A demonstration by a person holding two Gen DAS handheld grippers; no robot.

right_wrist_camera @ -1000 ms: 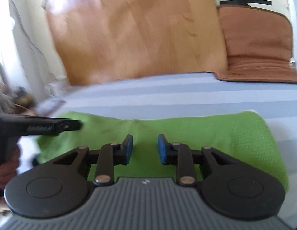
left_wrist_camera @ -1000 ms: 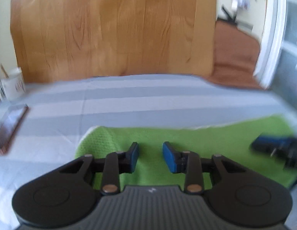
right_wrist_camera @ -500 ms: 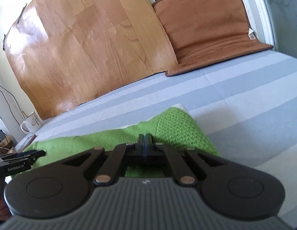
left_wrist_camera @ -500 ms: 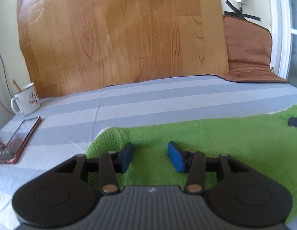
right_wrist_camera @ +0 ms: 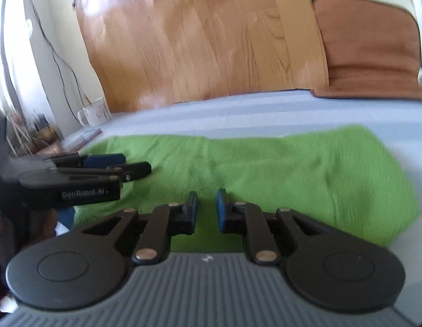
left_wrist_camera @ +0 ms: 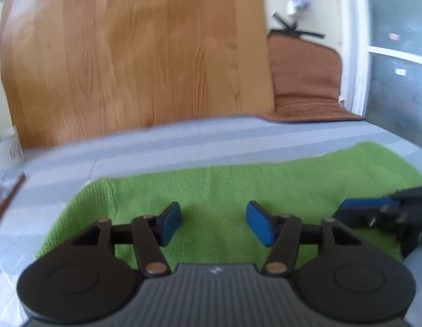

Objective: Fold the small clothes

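Observation:
A green knitted garment (left_wrist_camera: 224,190) lies folded in a long band on the striped grey sheet (left_wrist_camera: 183,141); it also shows in the right wrist view (right_wrist_camera: 279,169). My left gripper (left_wrist_camera: 213,222) is open and empty, just above the garment's near left part. My right gripper (right_wrist_camera: 206,208) is open with a narrow gap, empty, above the garment's near edge. The right gripper's fingers (left_wrist_camera: 369,209) show at the right of the left wrist view. The left gripper's fingers (right_wrist_camera: 107,163) show at the left of the right wrist view.
A white mug (right_wrist_camera: 95,111) and a phone (left_wrist_camera: 6,196) sit at the sheet's far left. A wood-pattern panel (left_wrist_camera: 134,54) and a brown cushion (left_wrist_camera: 303,81) stand against the wall behind. A white door frame (left_wrist_camera: 355,54) is at the right.
My right gripper was shut half a second ago and has opened to a narrow gap, swinging back left over the garment. My left gripper has opened wider and shifted right.

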